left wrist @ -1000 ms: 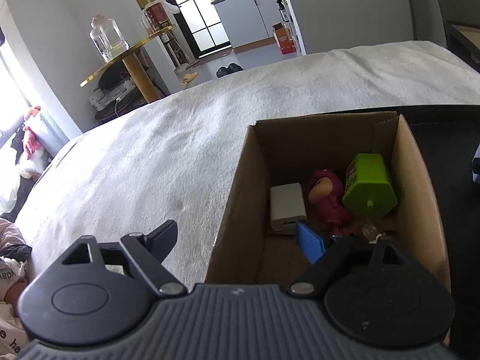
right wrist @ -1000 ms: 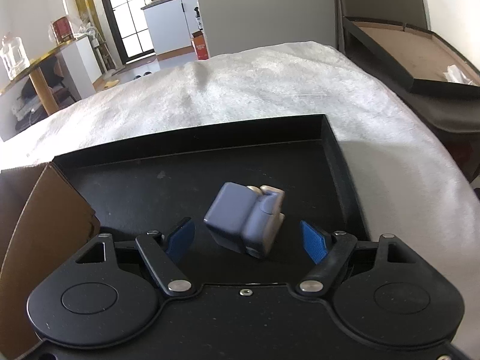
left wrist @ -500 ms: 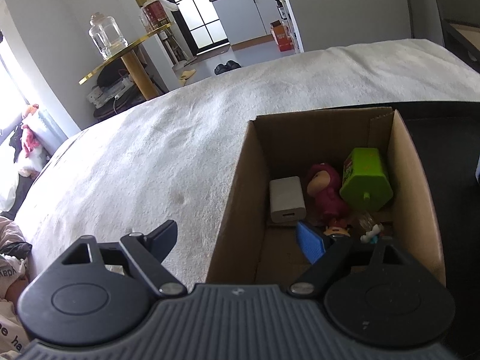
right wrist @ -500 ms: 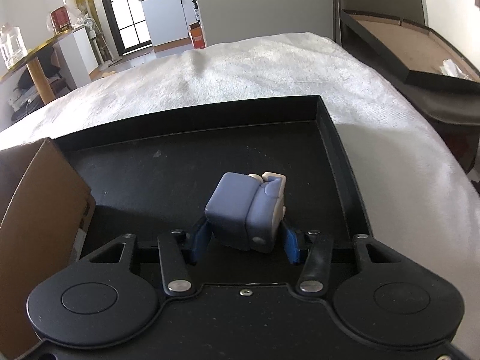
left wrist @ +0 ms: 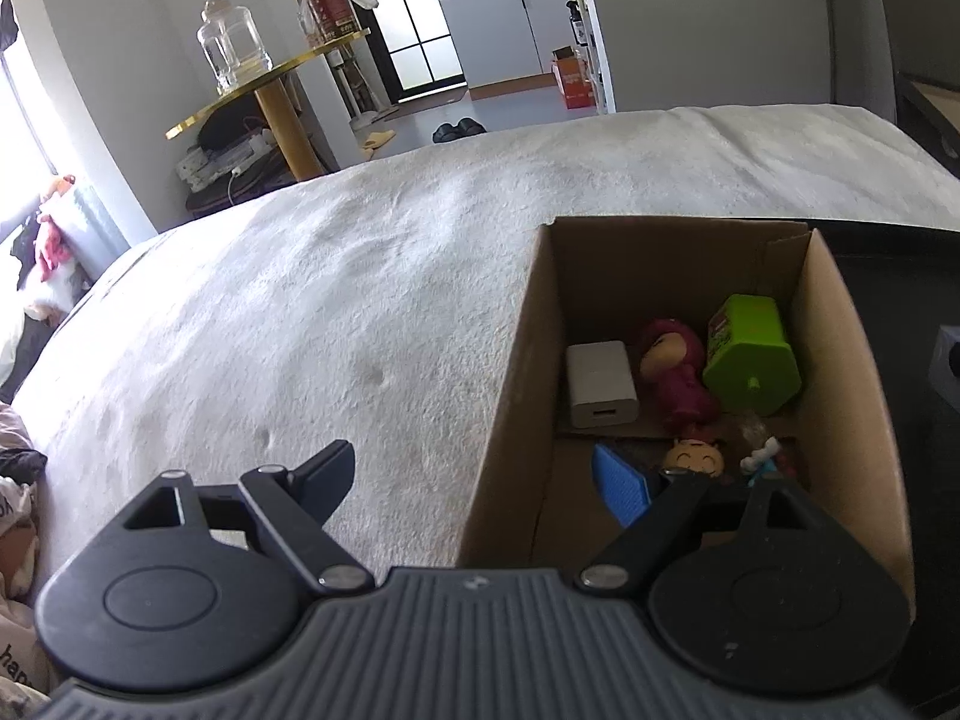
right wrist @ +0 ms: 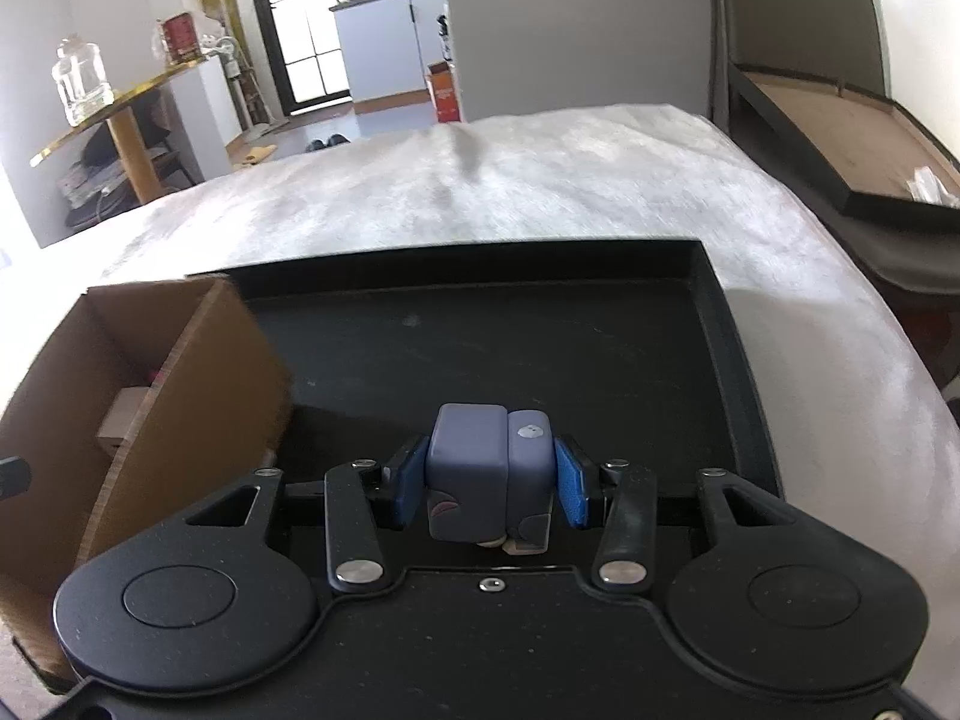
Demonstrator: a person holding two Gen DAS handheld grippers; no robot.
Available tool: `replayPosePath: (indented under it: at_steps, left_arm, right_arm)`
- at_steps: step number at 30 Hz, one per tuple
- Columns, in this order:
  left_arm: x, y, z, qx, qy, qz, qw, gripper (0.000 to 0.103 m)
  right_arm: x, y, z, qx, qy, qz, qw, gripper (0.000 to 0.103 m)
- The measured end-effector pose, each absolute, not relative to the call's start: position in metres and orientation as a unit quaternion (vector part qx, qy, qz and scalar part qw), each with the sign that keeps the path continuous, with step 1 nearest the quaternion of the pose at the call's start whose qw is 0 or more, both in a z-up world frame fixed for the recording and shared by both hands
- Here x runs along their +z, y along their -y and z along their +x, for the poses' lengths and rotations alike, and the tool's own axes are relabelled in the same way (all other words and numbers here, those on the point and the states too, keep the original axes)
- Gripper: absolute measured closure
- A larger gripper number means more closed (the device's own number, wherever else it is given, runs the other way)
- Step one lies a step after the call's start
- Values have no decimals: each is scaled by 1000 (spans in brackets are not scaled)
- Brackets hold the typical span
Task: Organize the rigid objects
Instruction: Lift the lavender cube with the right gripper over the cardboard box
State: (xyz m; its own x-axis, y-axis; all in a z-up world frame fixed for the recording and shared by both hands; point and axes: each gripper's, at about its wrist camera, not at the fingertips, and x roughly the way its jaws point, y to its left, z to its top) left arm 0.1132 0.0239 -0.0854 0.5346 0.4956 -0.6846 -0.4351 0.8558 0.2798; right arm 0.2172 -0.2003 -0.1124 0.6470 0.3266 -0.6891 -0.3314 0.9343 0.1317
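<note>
Two hand-held grippers are working over the bed [left wrist: 360, 312]. No writing is reading clearly; the label on the green block [left wrist: 753, 354] is too small to make out. I am clamping my right hand-held gripper [right wrist: 489, 480], its jaws just having been closing, on the blue-grey cube toy [right wrist: 486, 468] above the black tray [right wrist: 708, 276], whose floor is lying bare ahead. I am holding my left hand-held gripper [left wrist: 474, 474] spread wide, straddling the near left wall of the cardboard box [left wrist: 510, 408]. Inside, a white charger [left wrist: 600, 384] and a pink figure [left wrist: 678, 372] are lying beside the green block, with bare bedcover stretching left.
</note>
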Motion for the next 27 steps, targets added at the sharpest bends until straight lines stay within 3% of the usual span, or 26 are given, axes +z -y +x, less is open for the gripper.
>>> replayPosePath:
  at_steps: [27]
  left_arm:
    - [-99, -51, 91, 208, -391, -47, 895, 21]
  right_arm:
    - [-48, 117, 191, 238, -284, -12, 929, 60]
